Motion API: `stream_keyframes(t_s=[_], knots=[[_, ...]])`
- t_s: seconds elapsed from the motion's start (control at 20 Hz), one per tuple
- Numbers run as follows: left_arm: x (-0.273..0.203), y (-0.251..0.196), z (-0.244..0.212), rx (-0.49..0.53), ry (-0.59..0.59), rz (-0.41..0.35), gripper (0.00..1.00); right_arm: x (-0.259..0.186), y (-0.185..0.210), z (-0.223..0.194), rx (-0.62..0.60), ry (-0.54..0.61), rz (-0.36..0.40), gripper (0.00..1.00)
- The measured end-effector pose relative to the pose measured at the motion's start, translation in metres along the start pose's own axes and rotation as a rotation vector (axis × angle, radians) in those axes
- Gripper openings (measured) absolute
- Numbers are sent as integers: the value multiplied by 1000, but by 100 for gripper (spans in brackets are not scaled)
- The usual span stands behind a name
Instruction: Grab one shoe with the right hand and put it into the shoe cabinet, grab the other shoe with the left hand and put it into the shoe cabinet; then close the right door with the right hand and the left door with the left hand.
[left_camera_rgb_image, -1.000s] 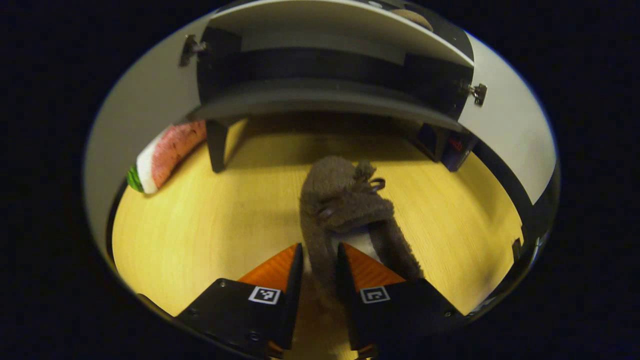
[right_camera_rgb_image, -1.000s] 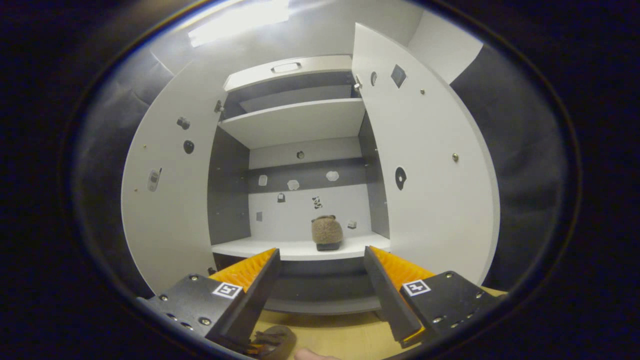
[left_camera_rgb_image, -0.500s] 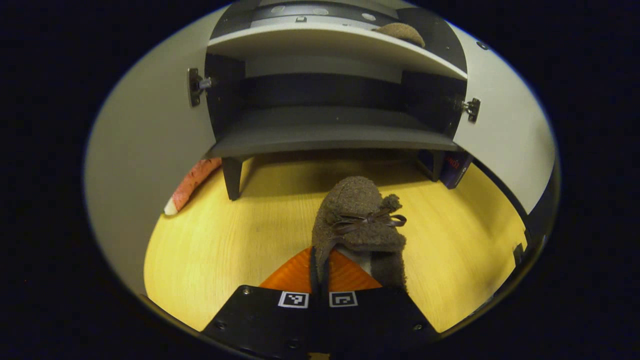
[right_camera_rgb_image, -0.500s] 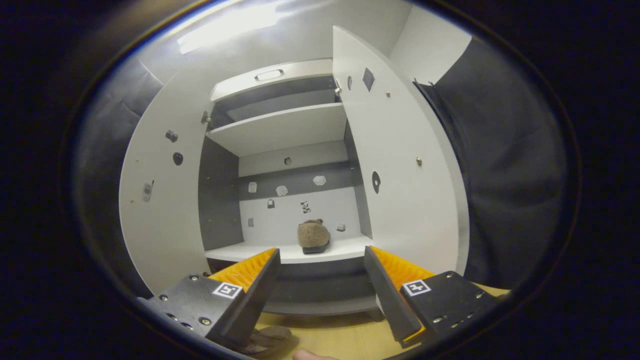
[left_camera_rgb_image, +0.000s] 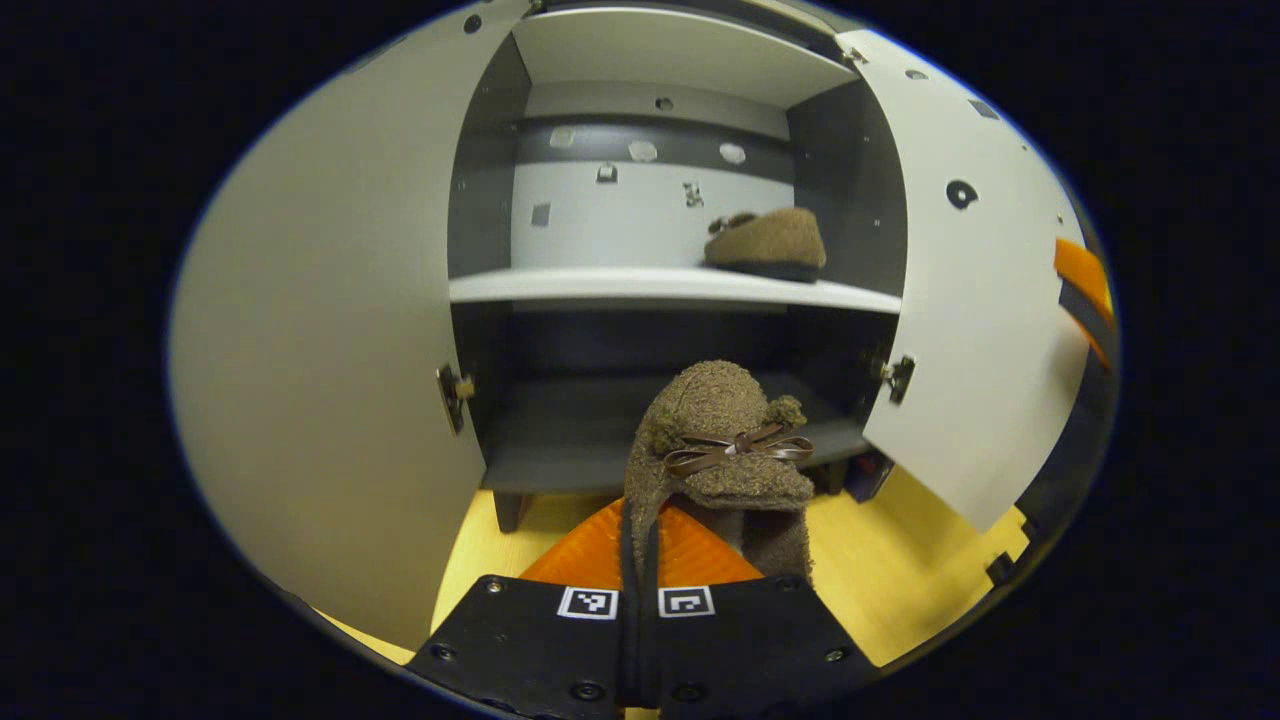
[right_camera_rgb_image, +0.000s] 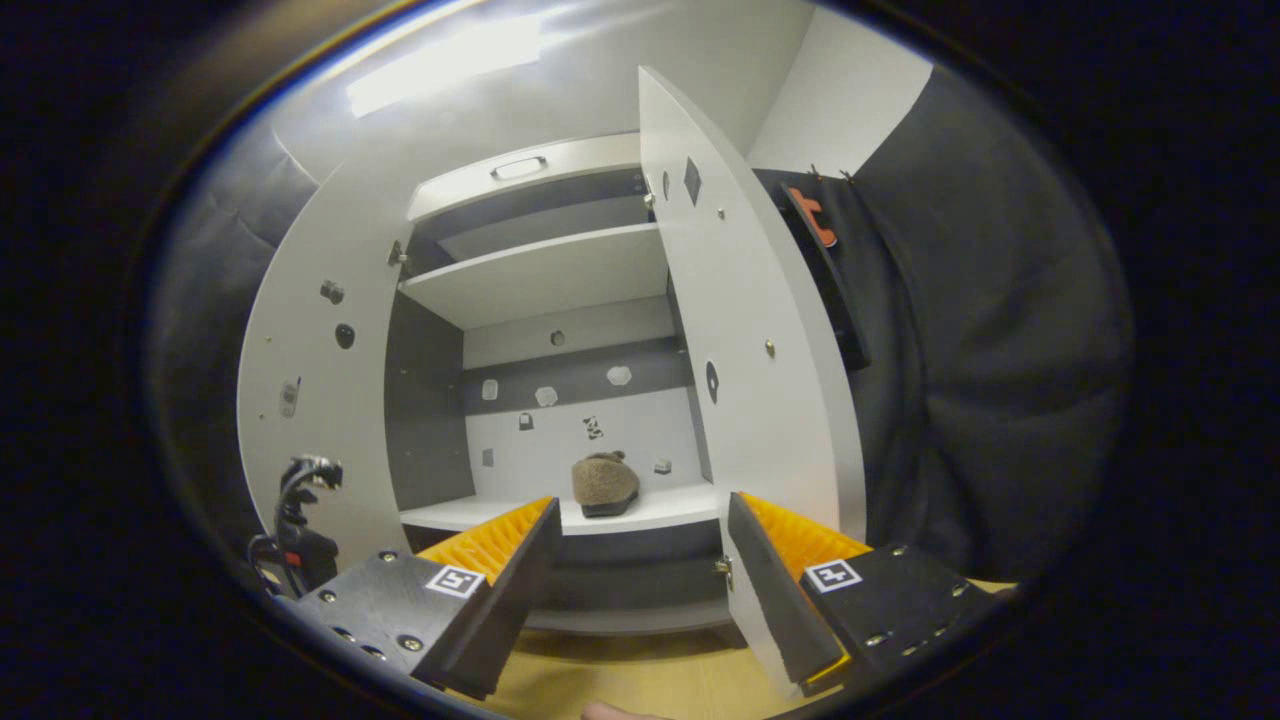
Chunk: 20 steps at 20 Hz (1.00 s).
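Left gripper (left_camera_rgb_image: 640, 560) is pinched tight on the second shoe (left_camera_rgb_image: 722, 440), lifted toward the open cabinet (left_camera_rgb_image: 660, 285). The first shoe (right_camera_rgb_image: 604, 482) sits on the shelf, and the right gripper (right_camera_rgb_image: 640, 560) hangs back, fingers wide and empty, leaving room.

One brown fuzzy shoe (left_camera_rgb_image: 725, 440) with a thin bow is held up in front of the open cabinet (left_camera_rgb_image: 560, 300), toe toward it. The other shoe (left_camera_rgb_image: 768, 243) lies on the white middle shelf, near the right side. Both white doors (left_camera_rgb_image: 320, 330) stand open.
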<state>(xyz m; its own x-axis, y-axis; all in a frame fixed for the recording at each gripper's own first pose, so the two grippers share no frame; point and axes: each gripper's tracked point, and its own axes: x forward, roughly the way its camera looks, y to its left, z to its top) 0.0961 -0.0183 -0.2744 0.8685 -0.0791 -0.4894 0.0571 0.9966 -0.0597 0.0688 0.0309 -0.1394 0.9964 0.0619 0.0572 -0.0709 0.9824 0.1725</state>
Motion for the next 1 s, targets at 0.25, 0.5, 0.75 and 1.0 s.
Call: stream_keyframes(t_s=[0.25, 0.5, 0.75, 1.0], knots=[[-3, 0, 73, -18, -131, 13, 0, -4, 7, 0, -65, -2, 55, 100], [13, 12, 166, -39, -288, 78, 0, 1, 20, -8, -91, 16, 129, 100], [63, 4, 226, -149, -335, 32, 0, 11, 19, -12, -97, 24, 156, 100], [127, 13, 247, -214, -330, 36, 0, 16, 18, -22, -96, 57, 190, 100]])
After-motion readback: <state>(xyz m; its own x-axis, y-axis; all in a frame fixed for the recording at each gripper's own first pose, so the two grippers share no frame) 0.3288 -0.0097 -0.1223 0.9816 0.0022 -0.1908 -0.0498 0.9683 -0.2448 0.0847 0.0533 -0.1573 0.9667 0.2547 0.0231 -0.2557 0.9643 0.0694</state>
